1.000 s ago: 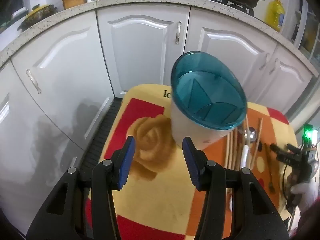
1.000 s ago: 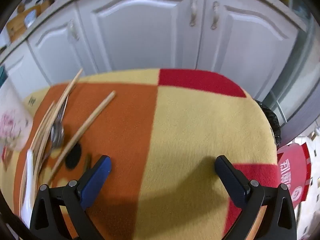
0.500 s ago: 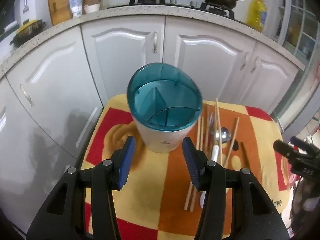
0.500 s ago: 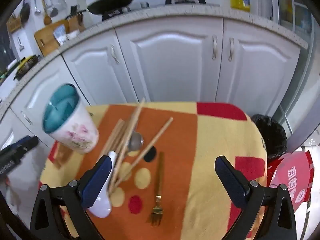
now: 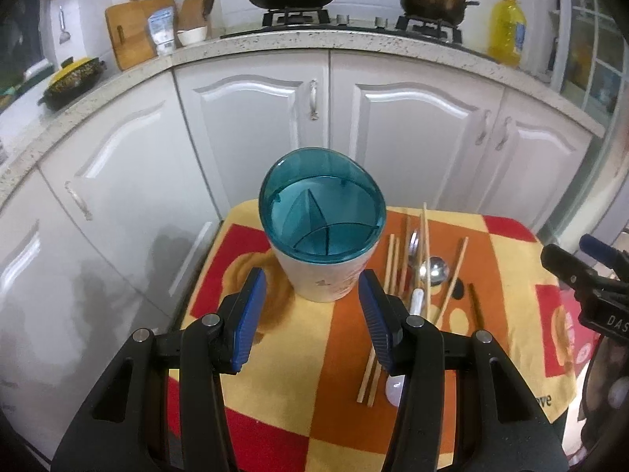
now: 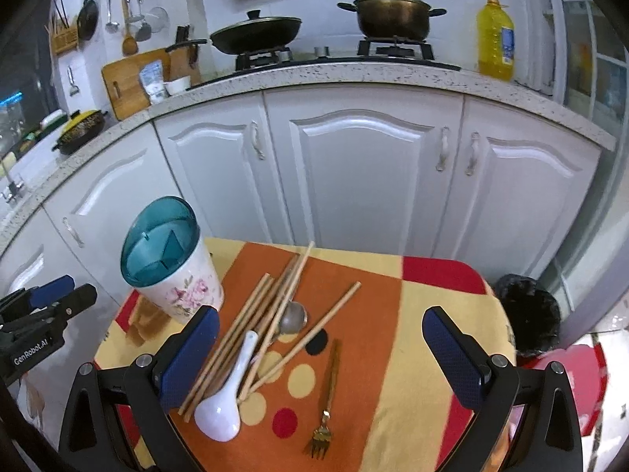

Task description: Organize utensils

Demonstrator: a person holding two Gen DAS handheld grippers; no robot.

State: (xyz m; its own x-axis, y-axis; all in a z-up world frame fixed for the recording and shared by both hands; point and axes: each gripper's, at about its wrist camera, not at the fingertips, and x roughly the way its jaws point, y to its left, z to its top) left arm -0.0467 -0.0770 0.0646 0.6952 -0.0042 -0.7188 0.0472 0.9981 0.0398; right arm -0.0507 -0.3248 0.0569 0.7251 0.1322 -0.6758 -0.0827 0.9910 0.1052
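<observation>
- Left wrist view: the left gripper (image 5: pixel 312 316) hangs spread and empty, its ribbed blue pads on either side of the holder (image 5: pixel 321 232), not touching it.
- The holder is a round white cup with a glossy teal rim and inner dividers, upright on the checked cloth (image 5: pixel 310 385).
- Right of the holder lie wooden chopsticks (image 5: pixel 393 261) and a metal spoon (image 5: pixel 434 269).
- Right wrist view: the right gripper (image 6: pixel 320 358) is spread wide, holding nothing.
- Right of the flowered holder (image 6: pixel 173 263), slim chopsticks (image 6: pixel 251 322) fan across the cloth (image 6: pixel 409 338), touching a smooth white ceramic spoon (image 6: pixel 228 397).
- A gold fork (image 6: pixel 328 401) lies farther right, apart.
</observation>
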